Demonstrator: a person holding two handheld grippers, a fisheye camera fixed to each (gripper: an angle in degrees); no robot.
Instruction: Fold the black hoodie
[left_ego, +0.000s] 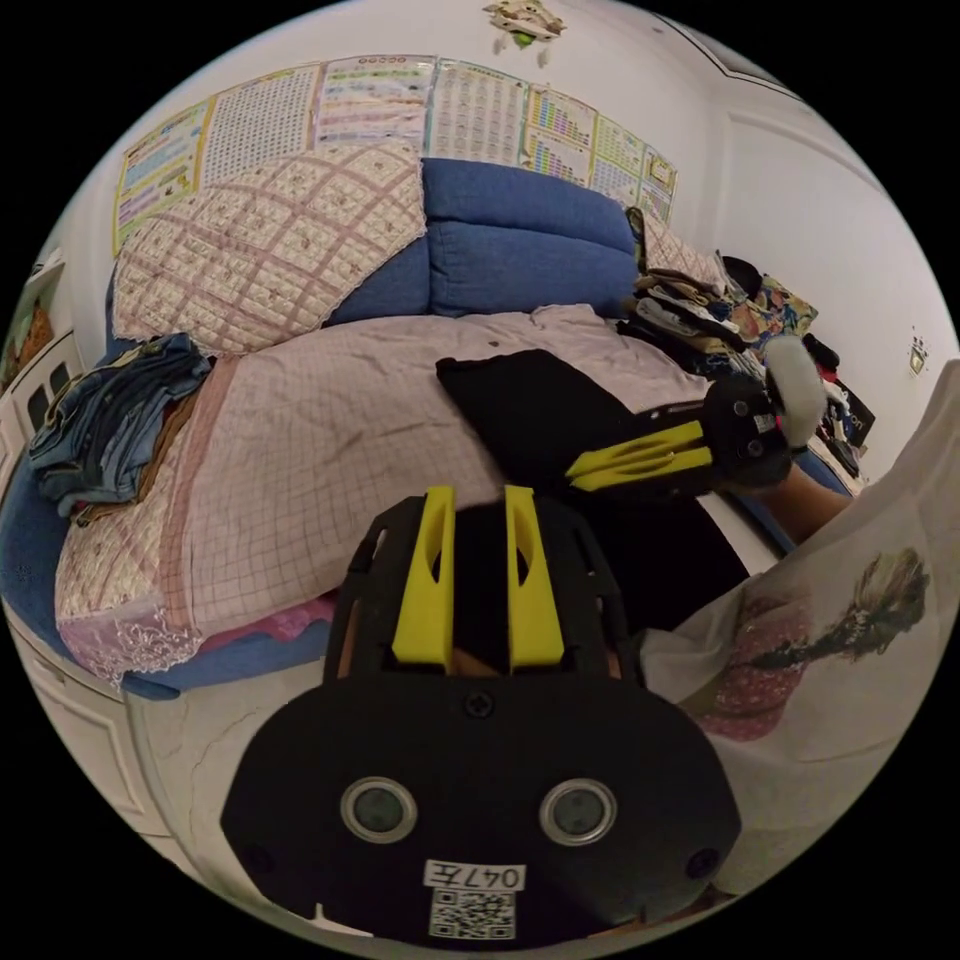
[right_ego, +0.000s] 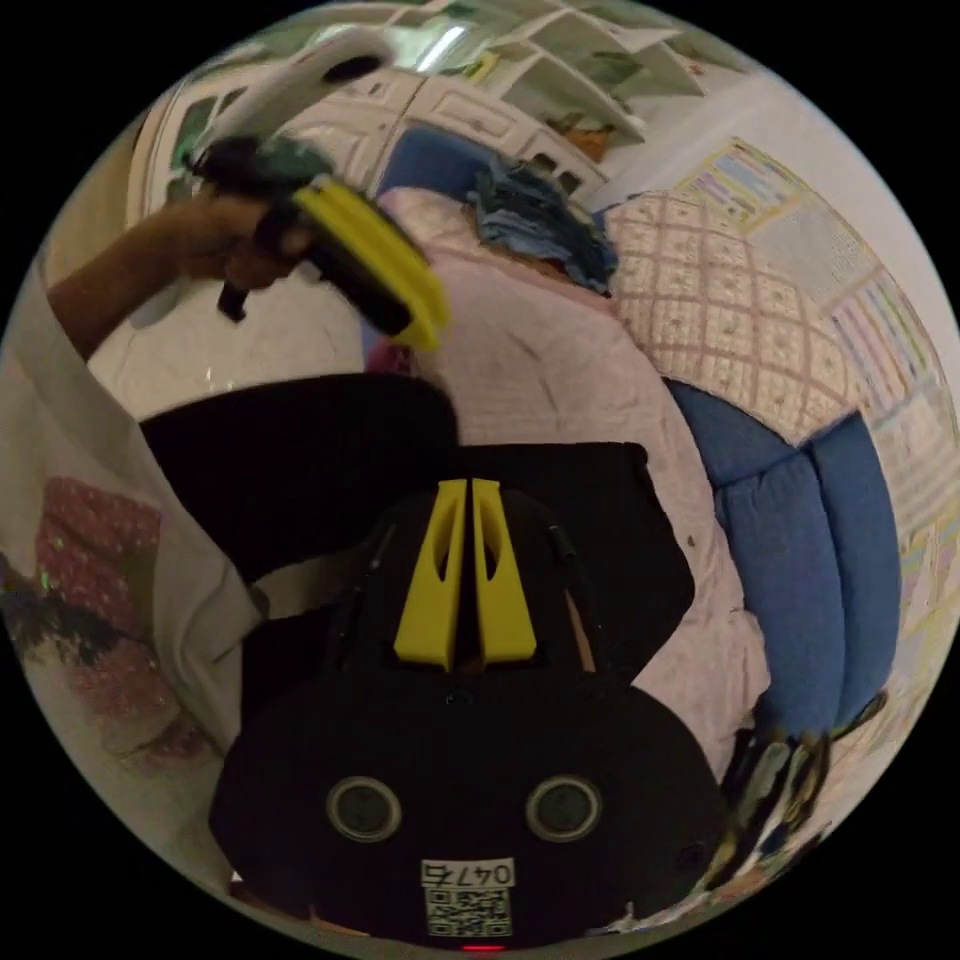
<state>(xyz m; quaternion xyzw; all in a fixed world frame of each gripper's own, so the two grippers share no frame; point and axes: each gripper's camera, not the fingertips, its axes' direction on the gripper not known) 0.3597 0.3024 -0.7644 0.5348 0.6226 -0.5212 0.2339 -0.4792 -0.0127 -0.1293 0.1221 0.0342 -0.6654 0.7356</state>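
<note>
Black hoodie (left_ego: 545, 415) lies on the pink checked cover (left_ego: 330, 450) of the blue sofa (left_ego: 520, 240), part of it hanging off the front edge toward the person. Left claw (left_ego: 478, 495) is released, jaws apart, held above the hoodie's near edge. Right claw (right_ego: 470, 490) is clenched, jaws nearly touching over black cloth; can't tell if any fabric is pinched. Folded jeans pile (left_ego: 110, 425) sits well apart from the hoodie.

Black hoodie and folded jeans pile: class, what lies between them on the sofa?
Left gripper view: between black hoodie and jeans pile, bare pink checked cover.
</note>
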